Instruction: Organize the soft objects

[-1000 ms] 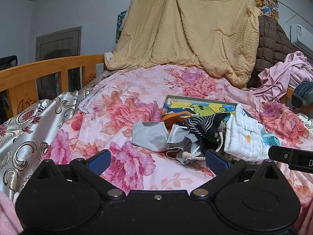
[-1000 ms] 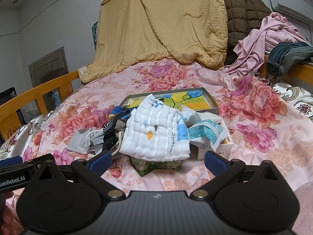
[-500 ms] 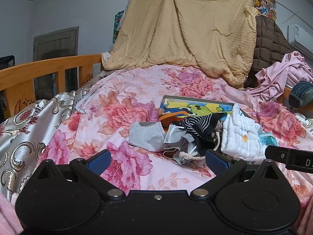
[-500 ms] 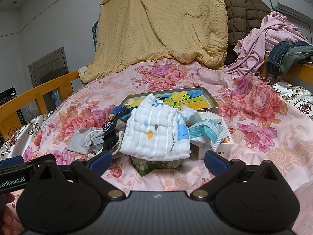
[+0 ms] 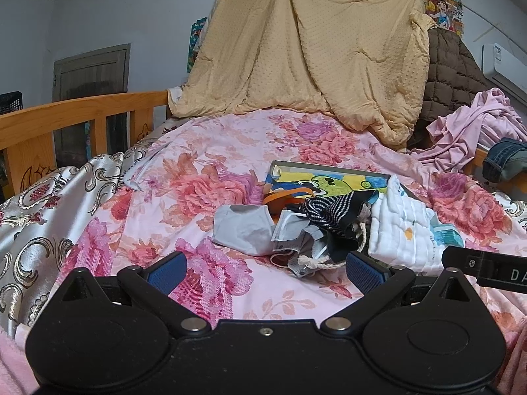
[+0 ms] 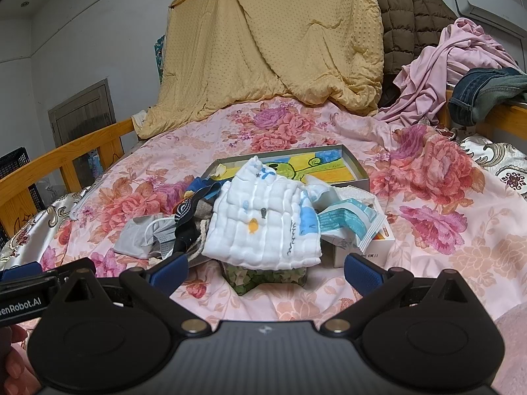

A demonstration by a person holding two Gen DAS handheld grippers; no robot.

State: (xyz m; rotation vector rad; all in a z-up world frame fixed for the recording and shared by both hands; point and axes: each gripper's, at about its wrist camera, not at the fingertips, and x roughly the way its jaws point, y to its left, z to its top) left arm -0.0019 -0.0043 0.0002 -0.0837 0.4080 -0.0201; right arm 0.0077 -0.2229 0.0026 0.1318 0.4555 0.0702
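Observation:
A heap of soft things lies on the floral bedspread (image 5: pixel 204 197): a grey face mask (image 5: pixel 242 227), a black striped cloth (image 5: pixel 332 210), a white quilted cloth (image 5: pixel 403 227) (image 6: pixel 263 227) and a teal packet (image 6: pixel 346 219). A green patterned cloth (image 6: pixel 263 278) lies under the white one. Behind the heap stands a shallow grey box (image 5: pixel 329 169) (image 6: pixel 359 168) with a colourful picture inside. My left gripper (image 5: pixel 265 271) is open and empty, just short of the grey mask. My right gripper (image 6: pixel 265 268) is open and empty, just short of the white cloth.
A yellow blanket (image 5: pixel 313 49) hangs at the bed's far end beside a brown quilted coat (image 5: pixel 454 75). Pink clothes (image 6: pixel 454 62) and jeans (image 6: pixel 484 92) lie at the right. A wooden bed rail (image 5: pixel 75 115) runs along the left. A small white carton (image 6: pixel 365 247) sits beside the heap.
My left gripper has drifted slightly left and tilted, so the heap shifts a little in its view. My right gripper has hardly moved. Both stay open.

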